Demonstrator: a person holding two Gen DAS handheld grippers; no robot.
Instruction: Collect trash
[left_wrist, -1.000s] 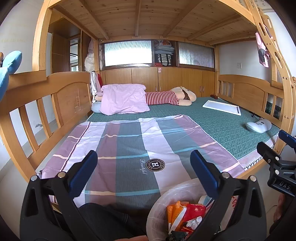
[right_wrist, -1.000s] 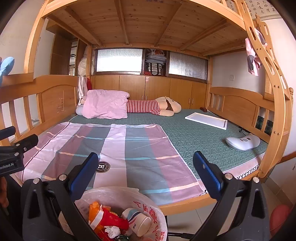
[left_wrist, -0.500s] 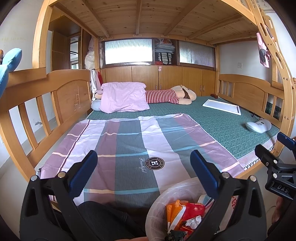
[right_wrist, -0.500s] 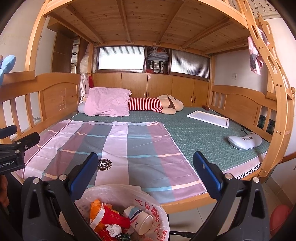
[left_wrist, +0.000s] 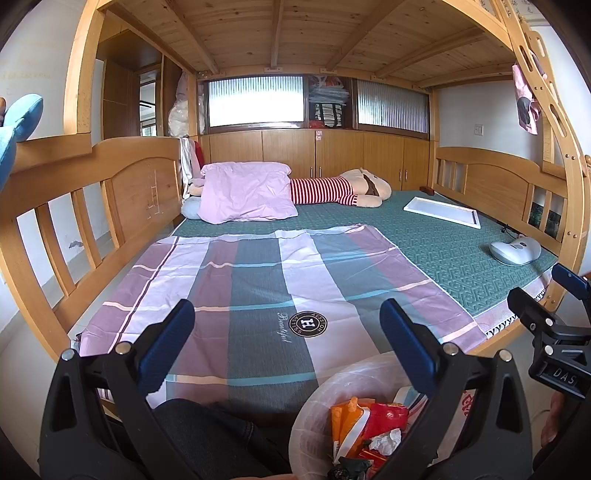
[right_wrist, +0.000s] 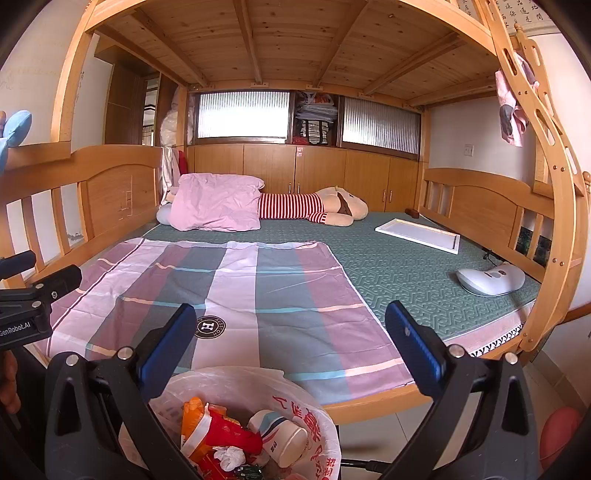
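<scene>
Two black grippers with blue-padded fingers hang side by side at the foot of the wooden bunk bed (right_wrist: 373, 406). The left gripper (left_wrist: 286, 328) has its jaws spread wide and holds nothing; the right gripper (right_wrist: 291, 330) is just as wide, also empty. Below and between them sits the white plastic trash bag with red print (right_wrist: 317, 435), mouth open, holding an orange-and-red wrapper (right_wrist: 218, 430), a small white bottle (right_wrist: 282, 437) and crumpled tissue (right_wrist: 229, 455). The pink-and-grey striped sheet (left_wrist: 258, 291) lies flat on the green mattress (right_wrist: 406, 269).

Black hand-held gripper (left_wrist: 286, 334), blue pads (left_wrist: 404, 341)
</scene>
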